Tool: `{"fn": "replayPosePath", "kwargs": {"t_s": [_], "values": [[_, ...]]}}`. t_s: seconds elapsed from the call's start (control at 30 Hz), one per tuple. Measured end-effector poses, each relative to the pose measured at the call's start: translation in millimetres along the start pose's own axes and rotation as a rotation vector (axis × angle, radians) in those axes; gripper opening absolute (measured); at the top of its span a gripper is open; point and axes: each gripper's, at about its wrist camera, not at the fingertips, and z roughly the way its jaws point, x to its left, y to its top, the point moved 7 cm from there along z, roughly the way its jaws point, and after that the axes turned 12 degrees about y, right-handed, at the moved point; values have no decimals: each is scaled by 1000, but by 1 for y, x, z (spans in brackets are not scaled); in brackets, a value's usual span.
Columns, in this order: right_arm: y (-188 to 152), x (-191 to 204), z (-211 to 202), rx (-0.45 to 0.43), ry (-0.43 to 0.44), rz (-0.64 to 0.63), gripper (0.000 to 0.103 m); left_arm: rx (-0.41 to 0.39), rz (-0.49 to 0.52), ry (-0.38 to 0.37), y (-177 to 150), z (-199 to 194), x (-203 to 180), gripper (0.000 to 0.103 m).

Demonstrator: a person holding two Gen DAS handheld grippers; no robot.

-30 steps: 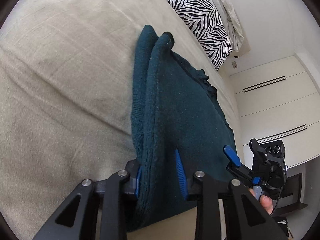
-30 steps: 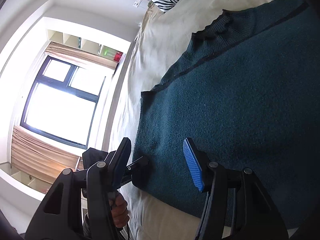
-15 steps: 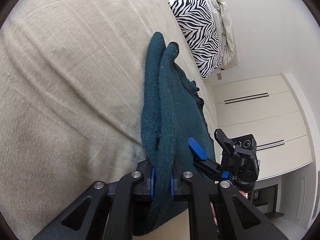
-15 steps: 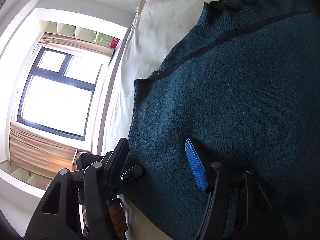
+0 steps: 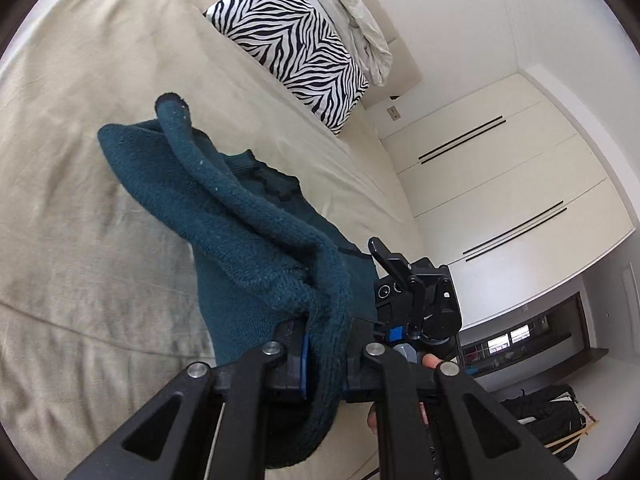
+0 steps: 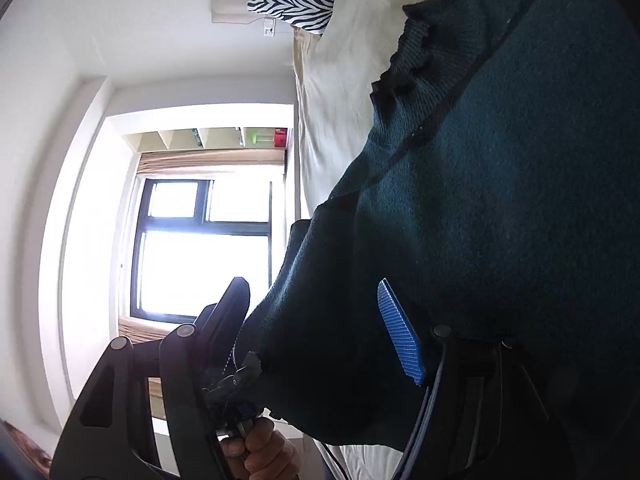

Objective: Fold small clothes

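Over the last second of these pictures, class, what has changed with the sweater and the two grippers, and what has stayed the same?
The left gripper closed on the teal sweater edge and lifted it, so the cloth now rises off the beige bed in a bunched ridge. The right gripper stayed open, with the raised cloth now sagging between its fingers. The zebra pillow did not move.

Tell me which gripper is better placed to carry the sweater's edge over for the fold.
Left. The left gripper is already shut on a bunched edge of the teal sweater, lifted off the bed. The right gripper has its jaws apart, with sweater fabric between them but not clamped.
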Motion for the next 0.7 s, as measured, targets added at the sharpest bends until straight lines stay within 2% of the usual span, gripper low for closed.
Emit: {"fn": "replayPosePath", "kwargs": {"t_s": [0.1,0.2,0.27,0.33,0.37,0.43,0.47,0.6,0.7], "values": [[18,7,-47,-70,-3,-3,83,40,85,-3,-10,41,-44,12],[28,5,-86,-99,-25,2,83,81,160,-13,-27,88,-81,12],[32,1,-106,-118,-26,20,82,121,235,32,-43,123,-97,14],[35,1,-120,-122,-2,30,82,172,247,33,-57,144,-103,24],[35,1,-125,-118,-5,25,82,170,242,7,-61,144,-105,26],[35,0,-132,-97,-16,12,81,145,247,-29,-64,135,-106,44],[35,0,-132,-86,-24,9,81,133,251,-41,-64,127,-105,46],[31,-5,-117,-61,-79,-19,81,67,287,-17,-62,92,-90,50],[29,-6,-109,-50,-140,-29,81,48,252,-6,-56,82,-72,51]]}}
